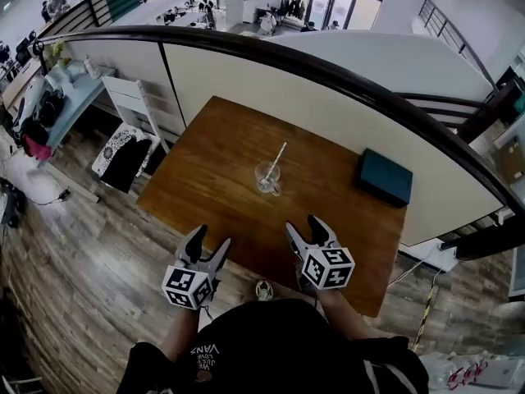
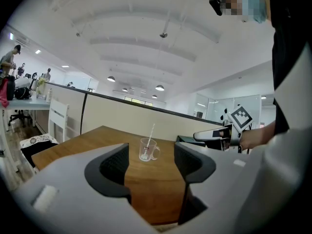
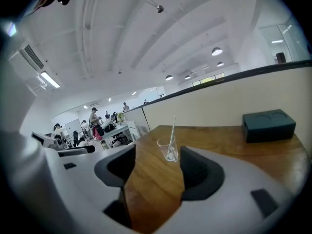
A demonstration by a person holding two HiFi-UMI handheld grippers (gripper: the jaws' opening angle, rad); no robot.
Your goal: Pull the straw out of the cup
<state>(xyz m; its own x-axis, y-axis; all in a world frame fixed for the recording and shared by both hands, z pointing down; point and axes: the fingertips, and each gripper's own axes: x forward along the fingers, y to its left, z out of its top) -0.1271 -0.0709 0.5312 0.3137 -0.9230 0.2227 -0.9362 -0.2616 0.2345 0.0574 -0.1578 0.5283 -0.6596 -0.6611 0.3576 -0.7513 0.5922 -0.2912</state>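
Observation:
A clear glass cup (image 1: pixel 267 179) with a handle stands near the middle of the wooden table (image 1: pixel 213 162). A white straw (image 1: pixel 277 159) leans in it, its top pointing away to the right. The cup (image 2: pixel 147 150) and straw (image 2: pixel 150 133) show beyond my left gripper (image 2: pixel 150 164), which is open and empty. My right gripper (image 3: pixel 157 168) is open too, with the cup (image 3: pixel 168 150) and straw (image 3: pixel 172 128) ahead of it. In the head view both grippers hover at the table's near edge, left gripper (image 1: pixel 207 245) and right gripper (image 1: pixel 304 230), well short of the cup.
A dark teal box (image 1: pixel 384 177) lies at the table's far right corner. A partition wall (image 1: pixel 344 105) with a dark rail runs behind the table. A white chair (image 1: pixel 131 130) stands left of the table on the wooden floor.

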